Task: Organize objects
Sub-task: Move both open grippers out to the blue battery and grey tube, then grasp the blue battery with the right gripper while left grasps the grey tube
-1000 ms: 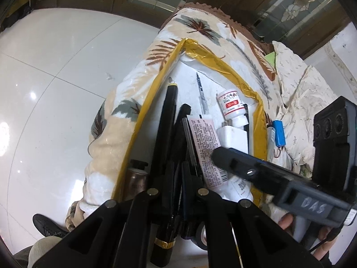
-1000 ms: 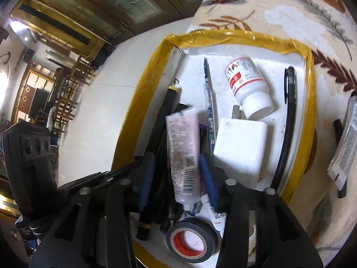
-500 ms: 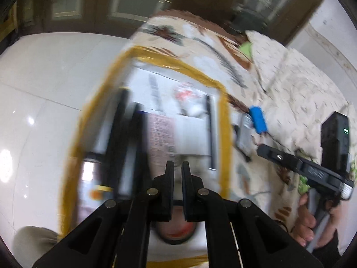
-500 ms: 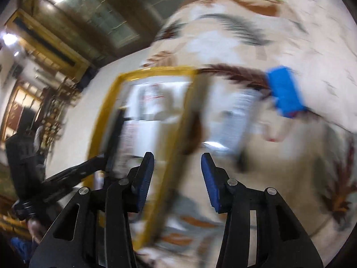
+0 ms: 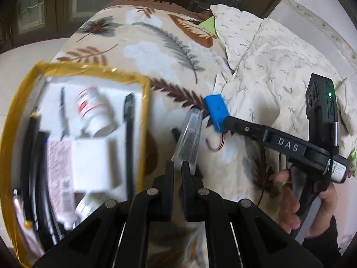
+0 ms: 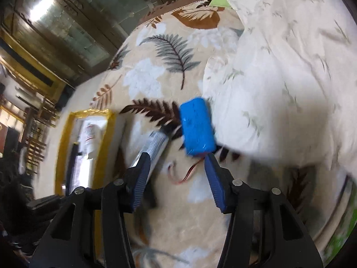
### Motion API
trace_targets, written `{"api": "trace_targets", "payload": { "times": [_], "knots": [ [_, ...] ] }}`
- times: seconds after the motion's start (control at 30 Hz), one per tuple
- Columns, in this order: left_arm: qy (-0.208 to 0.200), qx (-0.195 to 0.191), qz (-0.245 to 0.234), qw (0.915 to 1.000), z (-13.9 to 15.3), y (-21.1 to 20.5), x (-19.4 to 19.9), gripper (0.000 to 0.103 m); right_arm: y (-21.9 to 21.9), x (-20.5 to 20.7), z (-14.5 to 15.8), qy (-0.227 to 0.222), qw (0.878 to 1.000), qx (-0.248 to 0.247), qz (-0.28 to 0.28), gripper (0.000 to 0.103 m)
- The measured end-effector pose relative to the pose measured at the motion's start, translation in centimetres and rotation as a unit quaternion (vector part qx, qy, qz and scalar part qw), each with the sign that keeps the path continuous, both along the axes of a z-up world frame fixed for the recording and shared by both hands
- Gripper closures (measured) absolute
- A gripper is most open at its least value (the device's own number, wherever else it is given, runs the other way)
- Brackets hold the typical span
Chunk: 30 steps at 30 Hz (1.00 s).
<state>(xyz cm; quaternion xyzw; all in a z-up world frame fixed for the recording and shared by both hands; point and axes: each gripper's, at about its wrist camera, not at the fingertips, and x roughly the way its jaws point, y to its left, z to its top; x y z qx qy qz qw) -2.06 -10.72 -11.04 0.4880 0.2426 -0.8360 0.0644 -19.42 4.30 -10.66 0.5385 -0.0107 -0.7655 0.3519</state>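
Observation:
A blue battery pack (image 6: 197, 129) with thin red wires (image 6: 189, 176) lies on the leaf-print blanket. Beside it lies a silver tube (image 6: 154, 145). My right gripper (image 6: 176, 165) hovers just short of the pack. Its jaws are opening, with only the wires and blanket between them. In the left wrist view the pack (image 5: 217, 109) and silver tube (image 5: 189, 138) lie ahead of my left gripper (image 5: 177, 166), which is shut on nothing. One finger (image 5: 245, 129) of the right gripper reaches the pack from the right. The yellow-rimmed tray (image 5: 142, 116) holds a white bottle (image 5: 93, 109), pens, a white charger (image 5: 91, 163) and a pink tube (image 5: 59, 167).
A cream quilt (image 6: 279, 78) is bunched up at the right, close behind the battery pack. A person's hand (image 5: 290, 201) holds the right gripper's handle. The tray (image 6: 104, 138) sits near the blanket's left edge, with white tiled floor beyond it.
Both grippers swung right, from over the tray to over the blanket. The pink tube that stood between the right jaws now lies in the tray, and those jaws stand wider.

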Motion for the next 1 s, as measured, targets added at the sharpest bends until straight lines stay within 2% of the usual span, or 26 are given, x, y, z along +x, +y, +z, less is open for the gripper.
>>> {"api": "trace_targets", "payload": {
  "times": [0.1, 0.17, 0.23, 0.33, 0.4, 0.5, 0.6, 0.63, 0.73, 0.77, 0.8, 0.83, 0.9, 1.0],
  "knots": [
    [0.004, -0.013, -0.015, 0.9998, 0.1, 0.8, -2.1, 0.098, -0.6, -1.0, -0.1, -0.01, 1.0, 0.003, 0.009, 0.052],
    [0.004, -0.029, -0.031, 0.9991, -0.2, 1.3, -3.4, 0.098, -1.0, -1.6, -0.3, 0.006, 1.0, 0.019, 0.007, 0.052],
    [0.001, -0.028, -0.044, 0.9986, -0.8, 1.6, -4.1, 0.098, -1.8, -2.6, -1.3, -0.019, 0.999, 0.027, 0.023, 0.051],
    [-0.007, -0.014, -0.053, 0.9985, -2.0, 1.7, -4.6, 0.098, -2.4, -3.1, -2.2, -0.011, 0.999, 0.04, 0.021, 0.051],
    [-0.017, -0.024, -0.065, 0.9975, -2.5, 2.2, -4.8, 0.098, -2.6, -3.2, -2.4, -0.01, 0.999, 0.039, 0.018, 0.051],
    [-0.009, -0.014, -0.08, 0.9967, -2.3, 2.5, -5.1, 0.097, -2.9, -3.2, -2.5, -0.003, 0.999, 0.039, 0.014, 0.051],
    [-0.004, -0.024, -0.086, 0.996, -2.5, 2.4, -5.6, 0.096, -2.5, -3.2, -2.5, -0.007, 1.0, 0.028, 0.009, 0.051],
    [0.003, -0.013, -0.087, 0.9961, -2.5, 2.2, -5.7, 0.096, -2.4, -3.3, -2.5, -0.011, 1.0, 0.022, 0.009, 0.051],
    [0.017, -0.011, -0.096, 0.9952, -2.3, 2.3, -5.2, 0.078, -1.7, -3.6, -2.4, -0.024, 1.0, 0.005, 0.003, 0.051],
    [0.027, -0.014, -0.087, 0.9957, -2.2, 2.1, -4.7, 0.06, -1.7, -3.6, -2.5, -0.024, 1.0, 0.003, 0.006, 0.051],
    [0.03, -0.016, -0.079, 0.9963, -2.1, 2.0, -4.4, 0.037, -1.6, -3.5, -2.6, -0.024, 1.0, -0.001, 0.006, 0.051],
    [0.028, -0.018, -0.069, 0.997, -2.2, 1.8, -4.0, 0.032, -1.5, -3.5, -2.6, -0.024, 1.0, -0.005, 0.005, 0.051],
    [0.038, -0.018, -0.065, 0.997, -2.1, 1.7, -3.7, 0.032, -1.5, -3.4, -2.6, -0.023, 1.0, -0.004, 0.006, 0.051],
    [0.026, -0.038, -0.07, 0.9965, -2.1, 2.0, -4.4, 0.032, -1.5, -3.5, -2.7, -0.026, 1.0, -0.005, -0.001, 0.051]
  ]
}}
